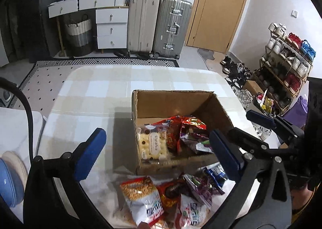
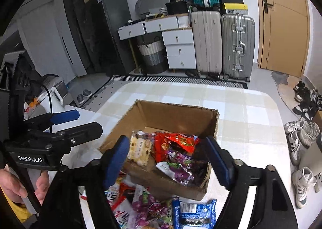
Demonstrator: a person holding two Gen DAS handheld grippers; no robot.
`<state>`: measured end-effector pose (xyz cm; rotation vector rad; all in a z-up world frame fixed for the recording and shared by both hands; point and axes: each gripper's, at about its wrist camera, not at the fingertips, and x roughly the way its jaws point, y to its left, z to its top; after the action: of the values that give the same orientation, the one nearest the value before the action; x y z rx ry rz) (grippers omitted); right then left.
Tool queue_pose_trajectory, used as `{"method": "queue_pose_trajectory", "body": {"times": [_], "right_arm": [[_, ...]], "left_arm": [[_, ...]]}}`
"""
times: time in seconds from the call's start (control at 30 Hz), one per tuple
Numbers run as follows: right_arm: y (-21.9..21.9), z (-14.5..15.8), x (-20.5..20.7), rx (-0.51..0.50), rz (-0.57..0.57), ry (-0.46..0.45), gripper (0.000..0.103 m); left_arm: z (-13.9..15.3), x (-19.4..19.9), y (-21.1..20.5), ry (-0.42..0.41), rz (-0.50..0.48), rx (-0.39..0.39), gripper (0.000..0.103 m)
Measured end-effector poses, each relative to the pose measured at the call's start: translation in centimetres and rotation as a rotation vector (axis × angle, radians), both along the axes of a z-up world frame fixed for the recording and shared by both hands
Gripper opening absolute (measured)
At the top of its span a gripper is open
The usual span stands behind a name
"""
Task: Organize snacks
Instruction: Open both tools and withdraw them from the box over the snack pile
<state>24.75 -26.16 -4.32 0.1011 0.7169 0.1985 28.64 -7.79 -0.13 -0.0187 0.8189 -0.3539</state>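
An open cardboard box (image 1: 173, 102) (image 2: 173, 114) stands on the checked table and holds several snack packs: a clear pack of white biscuits (image 1: 152, 145) (image 2: 138, 149), a red pack (image 1: 189, 123) (image 2: 177, 141) and a purple pack (image 2: 181, 165). More packs lie in a heap in front of the box: an orange-and-white bag (image 1: 140, 198), purple packs (image 1: 201, 186) (image 2: 149, 206) and a blue pack (image 2: 194, 213). My left gripper (image 1: 159, 155) is open and empty above the box's near edge. My right gripper (image 2: 169, 164) is open and empty over the box. The right gripper also shows in the left wrist view (image 1: 261, 117).
The table (image 1: 100, 88) (image 2: 251, 120) has rounded far corners. Beyond it stand suitcases (image 1: 159, 25), white drawers (image 1: 111, 27), a basket (image 1: 78, 33) and a wooden door (image 1: 217, 7). A shoe rack (image 1: 285, 63) and loose shoes (image 2: 301, 132) are on the right.
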Motion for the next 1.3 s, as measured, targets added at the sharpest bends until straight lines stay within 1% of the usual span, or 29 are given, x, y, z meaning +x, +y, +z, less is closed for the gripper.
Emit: {"method": "queue_pose_trajectory", "body": {"times": [0.07,0.13,0.2,0.27,0.47,0.57,0.7,0.77,0.83,0.9,0.97,1.1,1.17,1.3], "right_arm": [[0.5,0.9,-1.2,-0.006,0.003,-0.022,0.080],[0.9,1.6,-2.3,-0.012,-0.003,-0.038,0.083],[1.1,2.3,-3.4,-0.014,-0.017,-0.048,0.094],[1.1,3.0,-4.9,-0.004,-0.021,-0.068,0.098],[1.9,4.9,-9.3,0.003,-0.033,-0.117,0.098],[2.6,5.8,-11.7,-0.018,-0.036,-0.150,0.100],[3.6,6.3,-14.6,-0.042,-0.038,-0.176,0.101],[4.0,6.4,-15.8,-0.044,-0.035,-0.182,0.101],[4.4,6.4,-17.3,-0.040,-0.037,-0.200,0.101],[4.7,6.3,-18.8,-0.034,-0.047,-0.213,0.101],[4.8,5.9,-19.9,-0.015,-0.067,-0.223,0.101],[5.2,4.6,-22.6,0.020,-0.074,-0.238,0.101],[5.7,3.8,-24.0,0.012,-0.074,-0.249,0.101],[6.7,2.2,-26.0,-0.019,-0.055,-0.273,0.101]], "left_arm": [[0.8,-1.2,0.4,-0.013,0.004,0.001,0.102],[1.9,-2.7,0.8,-0.038,0.002,-0.001,0.102],[3.0,-4.6,1.2,-0.084,-0.001,-0.003,0.102],[3.9,-6.6,1.5,-0.119,-0.001,0.009,0.102],[6.1,-12.0,1.9,-0.179,0.001,0.057,0.102],[7.3,-14.8,2.2,-0.216,0.019,0.085,0.102],[8.4,-18.0,3.1,-0.230,0.019,0.075,0.102],[8.7,-19.9,3.6,-0.243,0.019,0.056,0.102],[8.7,-21.2,4.1,-0.239,0.011,0.026,0.102],[8.6,-22.5,4.6,-0.213,-0.004,-0.013,0.102],[8.2,-23.6,4.9,-0.208,0.001,-0.033,0.102],[7.4,-26.7,5.4,-0.251,0.033,-0.007,0.102],[6.8,-28.5,6.0,-0.275,0.049,0.000,0.102],[5.3,-30.7,7.3,-0.281,0.046,-0.033,0.102]]}}
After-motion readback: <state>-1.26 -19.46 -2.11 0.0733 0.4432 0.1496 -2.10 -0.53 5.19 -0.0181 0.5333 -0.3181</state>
